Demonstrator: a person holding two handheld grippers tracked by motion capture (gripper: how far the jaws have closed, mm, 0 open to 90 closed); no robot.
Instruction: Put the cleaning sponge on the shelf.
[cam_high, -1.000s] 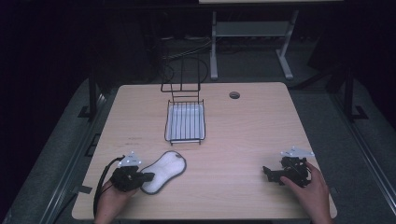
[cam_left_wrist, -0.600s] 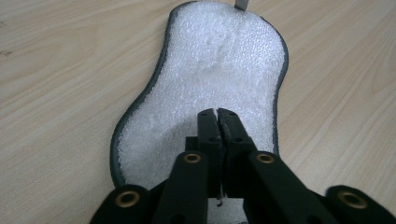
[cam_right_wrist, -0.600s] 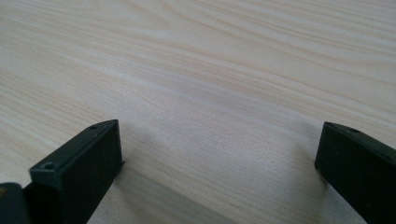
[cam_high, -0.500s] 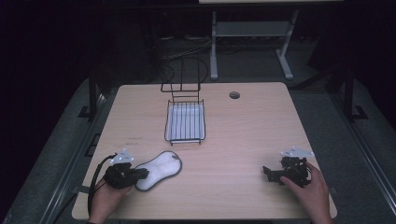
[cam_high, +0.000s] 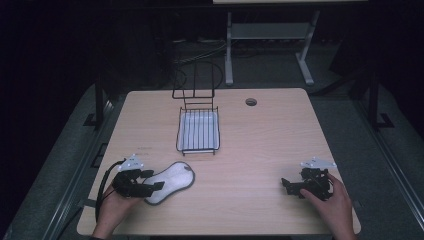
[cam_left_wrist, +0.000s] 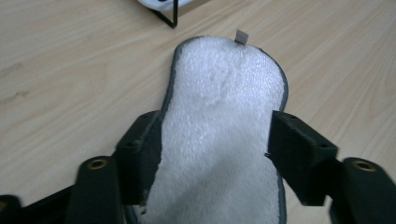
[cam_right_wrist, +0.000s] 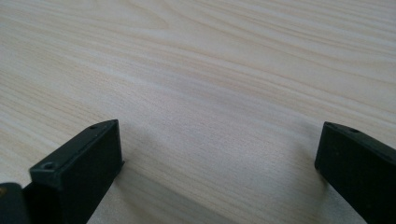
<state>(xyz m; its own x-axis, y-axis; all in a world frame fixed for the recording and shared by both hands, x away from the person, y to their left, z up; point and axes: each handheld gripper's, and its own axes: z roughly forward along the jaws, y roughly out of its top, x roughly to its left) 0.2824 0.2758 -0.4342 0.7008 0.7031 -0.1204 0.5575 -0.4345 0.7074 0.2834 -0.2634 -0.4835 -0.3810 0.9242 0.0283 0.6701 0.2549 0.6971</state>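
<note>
A white fleecy insole (cam_high: 170, 181) with a dark rim lies flat on the wooden table (cam_high: 260, 150) near its front left. My left gripper (cam_high: 155, 179) reaches over its heel end from the left. In the left gripper view the insole (cam_left_wrist: 219, 116) lies between the jaws of the left gripper (cam_left_wrist: 217, 123). These jaws have just been opening and now stand at its two edges without squeezing it. My right gripper (cam_high: 287, 186) rests at the front right, a hand around it. The right gripper (cam_right_wrist: 219, 135) is open wide over bare wood.
A black wire rack (cam_high: 198, 130) with a white tray inside stands at the table's middle back, its tall wire loop rising behind. A round cable hole (cam_high: 251, 102) sits at the back right of centre. Dark floor surrounds the table.
The left gripper's jaws, closed on the insole a second ago, have spread apart. The hand and insole shifted slightly to the left. The right gripper has not moved.
</note>
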